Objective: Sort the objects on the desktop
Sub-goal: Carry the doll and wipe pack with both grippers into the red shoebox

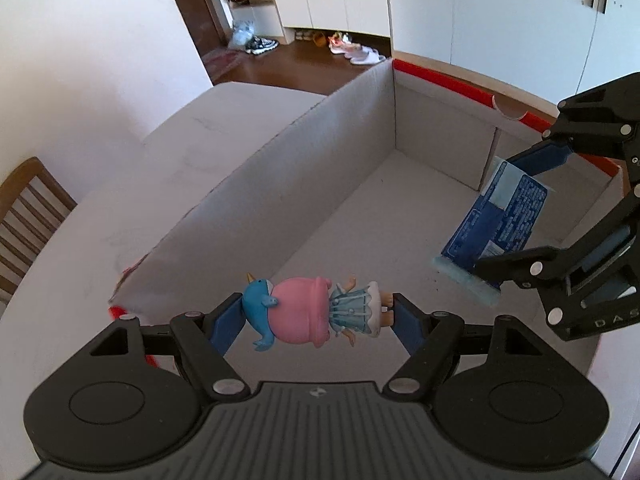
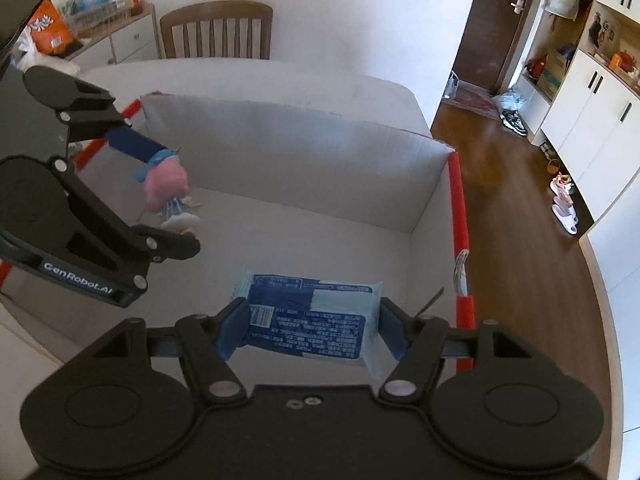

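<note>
Left gripper (image 1: 320, 312): pinched a pink-haired doll (image 1: 316, 312) lengthwise, held above the near end of the open cardboard box (image 1: 280, 160). Right gripper (image 2: 310, 328): clamped a blue wipes packet (image 2: 316, 312) above the box floor, right of the doll. Box sat on a white table (image 1: 100, 232).

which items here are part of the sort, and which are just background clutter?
In the job:
- doll figurine, clamped in the left gripper
- blue wipes packet, clamped in the right gripper
- cardboard box, both items held over it

Just lying about:
- wooden chair
- shoes on the floor
- orange snack bag on the side cabinet
</note>
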`<state>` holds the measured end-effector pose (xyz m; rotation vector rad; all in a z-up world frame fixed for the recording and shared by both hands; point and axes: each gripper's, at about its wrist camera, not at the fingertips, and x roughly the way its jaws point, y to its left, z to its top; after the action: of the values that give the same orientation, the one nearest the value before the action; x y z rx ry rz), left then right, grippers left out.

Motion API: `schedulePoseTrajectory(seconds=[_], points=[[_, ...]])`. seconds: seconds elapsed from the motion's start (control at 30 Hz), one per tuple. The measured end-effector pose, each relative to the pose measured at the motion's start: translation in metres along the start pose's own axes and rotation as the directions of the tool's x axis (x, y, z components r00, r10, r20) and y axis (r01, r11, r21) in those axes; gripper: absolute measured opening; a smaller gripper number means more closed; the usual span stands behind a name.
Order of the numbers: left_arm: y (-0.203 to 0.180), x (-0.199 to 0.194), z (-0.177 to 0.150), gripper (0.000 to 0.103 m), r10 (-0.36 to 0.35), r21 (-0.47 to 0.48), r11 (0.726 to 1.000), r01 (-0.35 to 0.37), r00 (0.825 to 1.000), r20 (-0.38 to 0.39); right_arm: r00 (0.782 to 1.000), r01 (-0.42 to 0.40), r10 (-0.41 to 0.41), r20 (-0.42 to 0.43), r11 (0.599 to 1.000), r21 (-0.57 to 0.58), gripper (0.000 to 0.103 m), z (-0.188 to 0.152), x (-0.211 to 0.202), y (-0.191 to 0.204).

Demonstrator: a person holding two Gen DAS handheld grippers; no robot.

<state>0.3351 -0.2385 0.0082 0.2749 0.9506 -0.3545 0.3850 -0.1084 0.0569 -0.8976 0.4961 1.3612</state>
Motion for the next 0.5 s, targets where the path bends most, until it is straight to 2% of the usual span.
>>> schedulePoseTrajectory(seconds=[0.3,0.4,0.5], points=[[0.000,0.023,0.003,0.078,-0.013,0.027,0.999,0.016,0.997,-0.082,0.999,-0.045,0.043,-0.033,0.996,-0.071,0.068,0.006,0.014,0.009],[0.001,0.024,0.007,0.078,-0.010,0.038,0.999,0.015,0.993,-0.113,0.998,-0.059,0.053,-0.042,0.984,-0.167,0.068,0.008,0.015,0.021],[0.001,0.025,0.016,0.078,-0.011,0.059,0.998,0.019,0.992,-0.129,0.993,-0.095,0.079,-0.084,0.974,-0.206,0.068,0.013,0.020,0.027]])
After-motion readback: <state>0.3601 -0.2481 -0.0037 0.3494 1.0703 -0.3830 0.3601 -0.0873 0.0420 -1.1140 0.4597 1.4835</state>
